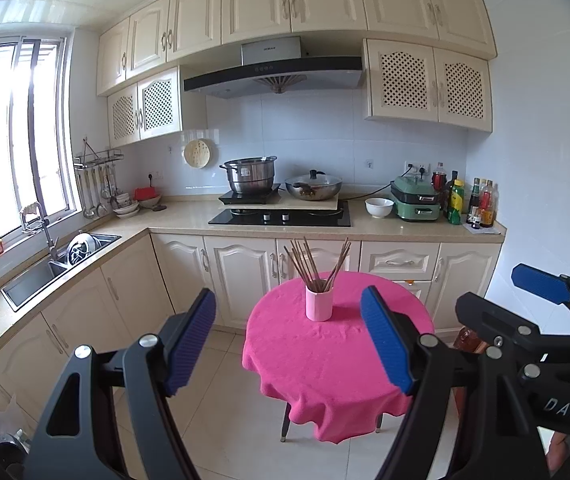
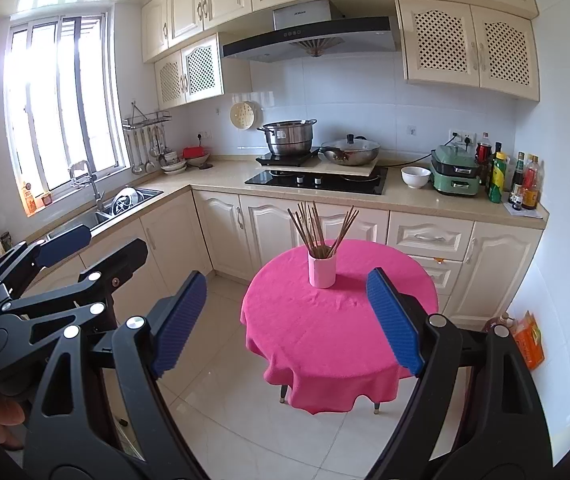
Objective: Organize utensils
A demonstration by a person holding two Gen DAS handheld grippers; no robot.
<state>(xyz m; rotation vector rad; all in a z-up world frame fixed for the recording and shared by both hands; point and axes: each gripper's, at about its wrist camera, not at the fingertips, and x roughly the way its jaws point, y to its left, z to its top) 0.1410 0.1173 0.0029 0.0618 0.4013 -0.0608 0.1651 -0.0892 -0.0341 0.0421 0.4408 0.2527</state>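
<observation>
A pink cup (image 1: 319, 303) holding several brown chopsticks (image 1: 317, 261) stands upright on a small round table with a pink cloth (image 1: 325, 368). The cup (image 2: 322, 269), the chopsticks (image 2: 319, 227) and the cloth (image 2: 325, 332) also show in the right wrist view. My left gripper (image 1: 289, 340) is open and empty, held well back from the table. My right gripper (image 2: 287, 320) is open and empty too, also well back from the table. The right gripper shows at the right edge of the left wrist view (image 1: 525, 300). The left gripper shows at the left edge of the right wrist view (image 2: 65, 256).
Cream kitchen cabinets and a beige counter (image 1: 385, 228) run behind the table, with a stove (image 1: 281, 216), pots, a white bowl (image 1: 379, 207), a green cooker (image 1: 417, 200) and bottles. A sink (image 1: 57, 264) lies at left under the window. Tiled floor (image 2: 225, 392) surrounds the table.
</observation>
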